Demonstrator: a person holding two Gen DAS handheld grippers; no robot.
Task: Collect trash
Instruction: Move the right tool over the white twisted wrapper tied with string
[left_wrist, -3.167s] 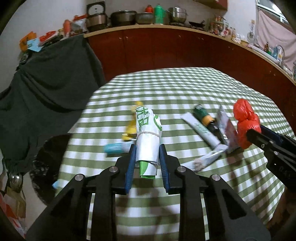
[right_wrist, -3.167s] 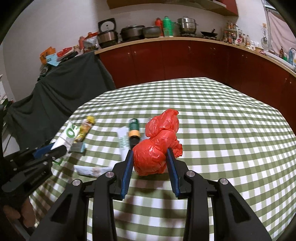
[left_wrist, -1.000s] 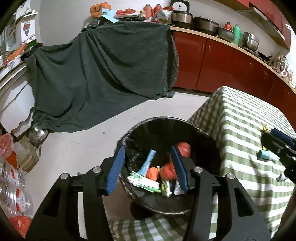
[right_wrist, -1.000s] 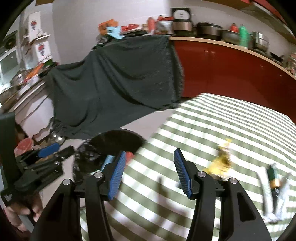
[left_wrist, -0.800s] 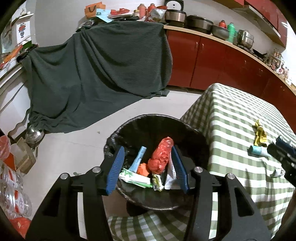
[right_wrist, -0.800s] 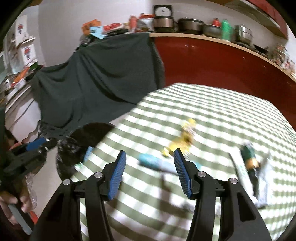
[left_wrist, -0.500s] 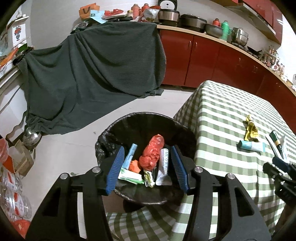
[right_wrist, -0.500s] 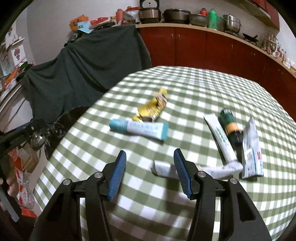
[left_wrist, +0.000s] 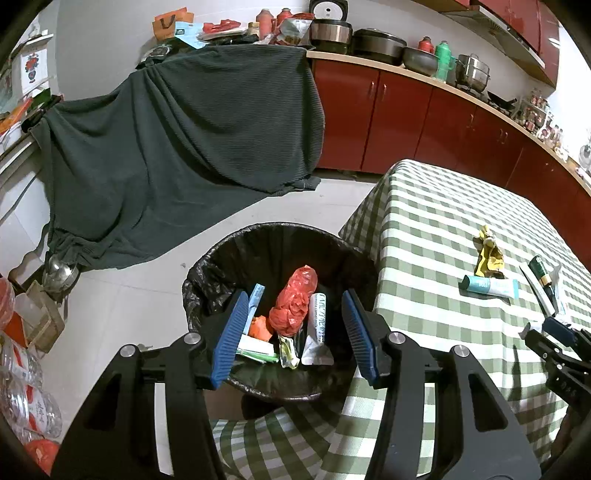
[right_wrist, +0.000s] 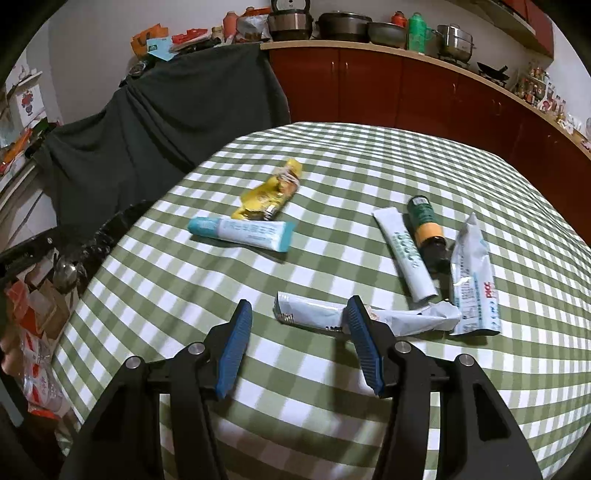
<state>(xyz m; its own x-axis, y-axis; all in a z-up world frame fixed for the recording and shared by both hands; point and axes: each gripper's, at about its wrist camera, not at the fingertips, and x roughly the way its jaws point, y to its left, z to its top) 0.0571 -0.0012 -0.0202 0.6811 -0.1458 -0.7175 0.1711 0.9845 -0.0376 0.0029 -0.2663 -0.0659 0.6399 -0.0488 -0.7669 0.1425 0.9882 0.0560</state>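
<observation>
Grippers (left_wrist: 291, 332) (right_wrist: 295, 343) both spread, empty; silver wrapper (right_wrist: 354, 317) lies crosswise before right gripper

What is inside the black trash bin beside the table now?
The trash bin holds a crumpled red plastic bag, a white tube, a blue-and-white tube and some wrappers. What lies under them is covered and cannot be seen.

Both views are lit by even indoor light from above, moderately bright with a slightly cool cast. The green checked tablecloth (right_wrist: 332, 192) shows soft shadows beneath the gripper arms. Glare spots sit on the steel pots (left_wrist: 474, 70) along the counter. Fisheye distortion bends the counter edge and darkens the corners to black. The right wrist view is slightly soft; the bin liner (left_wrist: 280, 243) swallows detail in shadow.
</observation>
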